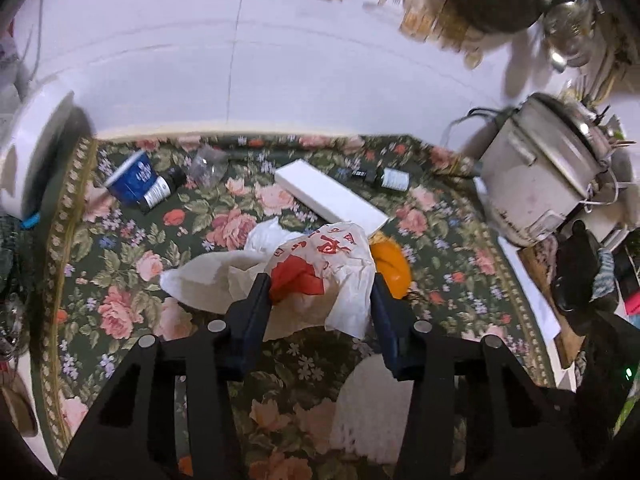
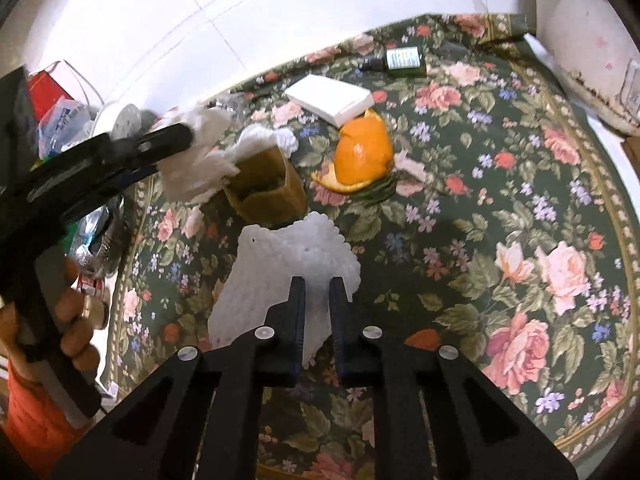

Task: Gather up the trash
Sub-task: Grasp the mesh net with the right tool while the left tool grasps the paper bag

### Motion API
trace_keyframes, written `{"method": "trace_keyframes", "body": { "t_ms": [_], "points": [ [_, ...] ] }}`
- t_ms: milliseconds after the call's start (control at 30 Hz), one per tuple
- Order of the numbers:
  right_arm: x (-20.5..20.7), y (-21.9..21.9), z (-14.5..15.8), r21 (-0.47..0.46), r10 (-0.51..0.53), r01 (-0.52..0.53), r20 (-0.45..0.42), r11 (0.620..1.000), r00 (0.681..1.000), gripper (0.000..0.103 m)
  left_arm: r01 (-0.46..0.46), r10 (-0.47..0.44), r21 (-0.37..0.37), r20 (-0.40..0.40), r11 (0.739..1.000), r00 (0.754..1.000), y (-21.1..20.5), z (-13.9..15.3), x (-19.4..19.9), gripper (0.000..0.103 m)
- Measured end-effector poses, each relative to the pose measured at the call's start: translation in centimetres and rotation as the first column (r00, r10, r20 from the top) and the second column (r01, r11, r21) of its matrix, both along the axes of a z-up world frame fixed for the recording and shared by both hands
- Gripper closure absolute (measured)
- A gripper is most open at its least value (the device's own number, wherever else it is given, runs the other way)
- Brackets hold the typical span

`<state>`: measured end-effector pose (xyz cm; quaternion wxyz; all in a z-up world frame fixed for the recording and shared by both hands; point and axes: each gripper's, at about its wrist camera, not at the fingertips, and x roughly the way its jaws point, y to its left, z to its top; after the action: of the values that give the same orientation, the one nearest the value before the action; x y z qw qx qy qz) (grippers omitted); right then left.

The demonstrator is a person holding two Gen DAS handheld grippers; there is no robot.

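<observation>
White tiled wall closes the upper part of both views, and below it a counter (image 2: 500,184) is covered by a dark green cloth printed with pink roses. At lower centre of the right view, the right gripper (image 2: 318,286) is nearly closed over a white foam net (image 2: 288,256), whose bobbled, scalloped mesh is seen between the jaws; whether it is actually pinched cannot be told. The net is judged light and springy, so the jaws should be shut fully and the piece lifted straight before it is carried off. In the left view the left gripper (image 1: 320,280) is spread wide, its jaws flanking a crumpled wrapper (image 1: 320,268) of thin, creased paper with red print, over white tissue; it appears to be carried loosely rather than clamped, and firmer closing would be wise. A curled, glossy orange peel (image 2: 362,156) lies mid-frame beside a flat white box (image 2: 328,98). A small open brown bag (image 2: 266,184), judged to be the collecting vessel, stands left of the peel, just under the left gripper's load.
</observation>
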<state>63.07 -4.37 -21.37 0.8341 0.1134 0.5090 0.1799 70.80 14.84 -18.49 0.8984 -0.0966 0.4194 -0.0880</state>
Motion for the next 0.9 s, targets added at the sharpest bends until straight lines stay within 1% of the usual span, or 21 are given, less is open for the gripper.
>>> {"method": "trace_keyframes", "body": {
  "t_ms": [167,300,367,467,500,567,700,800,900],
  "points": [
    [-1.6,-0.6,1.5,0.000,-0.019,0.019,0.034,1.000,0.999,0.092,-0.017,0.017,-0.001,0.040,1.000,0.999,0.8,2.2,-3.3,0.055],
    [-3.7,-0.9,2.6,-0.030,-0.025,0.027,0.076,0.999,0.997,0.092,-0.018,0.019,-0.016,0.052,1.000,0.998,1.6,3.1,-6.3,0.055],
    [-5.4,-1.2,3.0,-0.038,-0.033,0.037,0.094,0.999,0.995,0.092,-0.026,0.026,0.002,0.063,1.000,0.998,1.8,3.3,-8.7,0.055],
    [-7.8,-1.5,3.4,-0.044,-0.047,0.052,0.116,0.998,0.992,0.092,-0.035,0.034,0.005,0.059,0.999,0.998,2.0,3.2,-11.6,0.055],
    [-8.8,-1.7,3.6,-0.049,-0.052,0.058,0.127,0.997,0.991,0.092,-0.039,0.038,0.001,0.060,0.999,0.997,2.2,3.2,-13.4,0.055],
    [-10.5,-1.9,3.7,-0.055,-0.063,0.072,0.146,0.996,0.987,0.092,-0.041,0.041,0.003,0.063,0.999,0.997,2.3,3.1,-15.5,0.055],
    [-14.2,-2.4,4.0,-0.056,-0.090,0.101,0.170,0.993,0.981,0.092,-0.055,0.054,0.023,0.055,0.998,0.997,2.3,2.4,-21.5,0.055],
    [-16.5,-3.0,4.0,-0.052,-0.100,0.111,0.173,0.992,0.980,0.092,-0.058,0.056,0.042,0.041,0.997,0.998,2.1,1.7,-25.4,0.055],
    [-18.9,-3.5,4.1,-0.059,-0.101,0.113,0.174,0.992,0.980,0.092,-0.055,0.054,0.049,0.017,0.997,0.998,1.5,0.9,-28.3,0.055]
  ]
}}
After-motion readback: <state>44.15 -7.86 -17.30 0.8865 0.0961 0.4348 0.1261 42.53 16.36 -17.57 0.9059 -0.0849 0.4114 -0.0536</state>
